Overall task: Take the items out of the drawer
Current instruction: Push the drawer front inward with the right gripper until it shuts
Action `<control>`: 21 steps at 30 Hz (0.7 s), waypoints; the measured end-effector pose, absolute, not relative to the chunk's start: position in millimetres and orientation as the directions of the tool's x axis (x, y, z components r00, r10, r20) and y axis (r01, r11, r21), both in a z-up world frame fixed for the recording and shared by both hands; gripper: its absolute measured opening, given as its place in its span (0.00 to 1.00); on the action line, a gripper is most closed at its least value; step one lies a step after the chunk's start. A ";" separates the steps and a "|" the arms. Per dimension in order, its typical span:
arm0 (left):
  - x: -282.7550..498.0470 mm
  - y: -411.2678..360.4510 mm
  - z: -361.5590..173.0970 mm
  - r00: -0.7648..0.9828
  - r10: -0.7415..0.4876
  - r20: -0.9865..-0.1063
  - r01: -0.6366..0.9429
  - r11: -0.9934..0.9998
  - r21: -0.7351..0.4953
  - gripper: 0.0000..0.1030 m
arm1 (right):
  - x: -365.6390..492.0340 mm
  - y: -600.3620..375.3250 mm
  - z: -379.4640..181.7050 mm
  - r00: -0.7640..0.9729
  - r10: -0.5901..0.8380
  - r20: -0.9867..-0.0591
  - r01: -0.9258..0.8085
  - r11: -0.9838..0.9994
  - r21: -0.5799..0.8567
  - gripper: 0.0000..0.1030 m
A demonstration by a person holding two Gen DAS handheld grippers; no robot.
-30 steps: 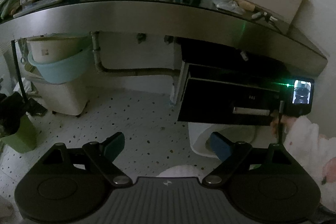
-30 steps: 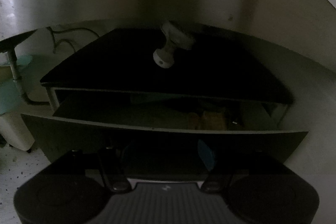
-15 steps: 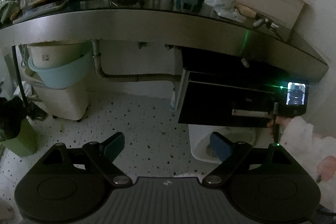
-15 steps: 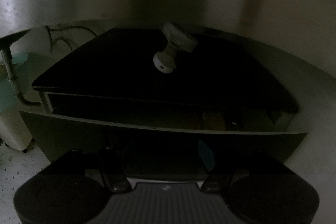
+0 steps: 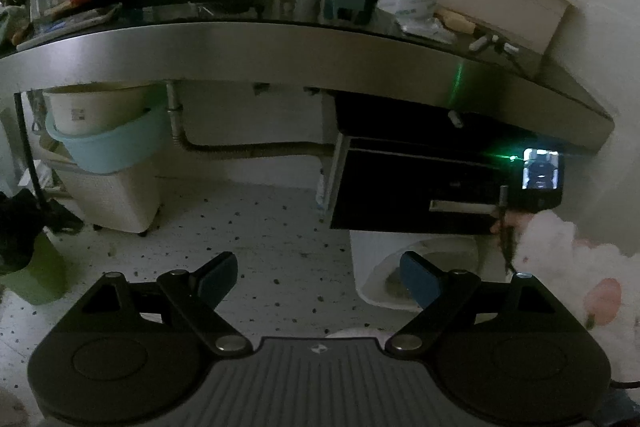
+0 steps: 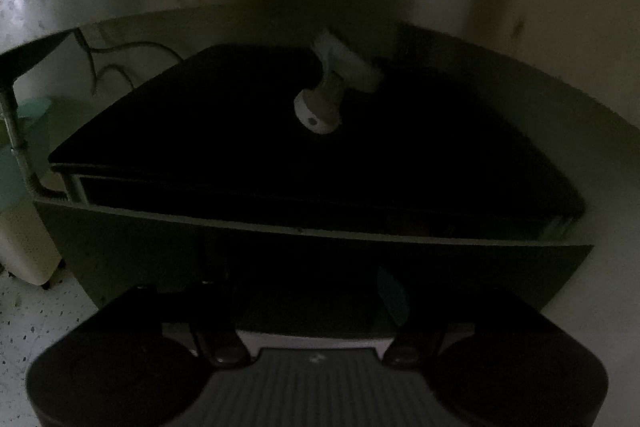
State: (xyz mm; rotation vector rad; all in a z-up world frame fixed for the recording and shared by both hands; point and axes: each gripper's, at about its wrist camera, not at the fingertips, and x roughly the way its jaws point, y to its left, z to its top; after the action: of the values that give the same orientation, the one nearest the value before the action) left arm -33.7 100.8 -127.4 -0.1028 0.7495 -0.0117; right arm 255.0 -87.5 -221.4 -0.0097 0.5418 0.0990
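Left wrist view: the left gripper (image 5: 316,267) has held its place, fingers released and empty over the floor (image 5: 260,227). Under the bench (image 5: 280,47), the drawer (image 5: 400,187) stands slightly out, with the right gripper (image 5: 532,191) at its handle (image 5: 460,206).

Right wrist view: the gap above the drawer front (image 6: 312,239) has narrowed, and the brownish items seen a second ago are lost in the dark. The drawer is probably being pushed shut. Only this view looks into the gap. The right fingers (image 6: 390,291) are too dark to tell whether they grip the handle.
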 end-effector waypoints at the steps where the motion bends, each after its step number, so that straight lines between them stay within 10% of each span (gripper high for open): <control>1: -34.0 100.7 -127.6 0.731 -0.049 -0.680 -0.026 0.995 -0.100 0.86 | 255.4 -87.5 -221.7 0.851 0.092 -0.516 -0.097 0.995 0.018 0.64; 21: -37.2 99.3 -131.3 0.714 -0.067 -0.697 -0.010 0.994 -0.106 0.86 | 276.0 -79.6 -222.1 0.853 0.085 -0.515 -0.124 0.991 -0.043 0.63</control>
State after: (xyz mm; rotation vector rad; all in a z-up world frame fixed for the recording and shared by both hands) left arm -37.2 99.3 -131.3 -0.1045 0.7755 -0.0315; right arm 276.0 -79.6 -222.1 -0.0752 0.5380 0.1098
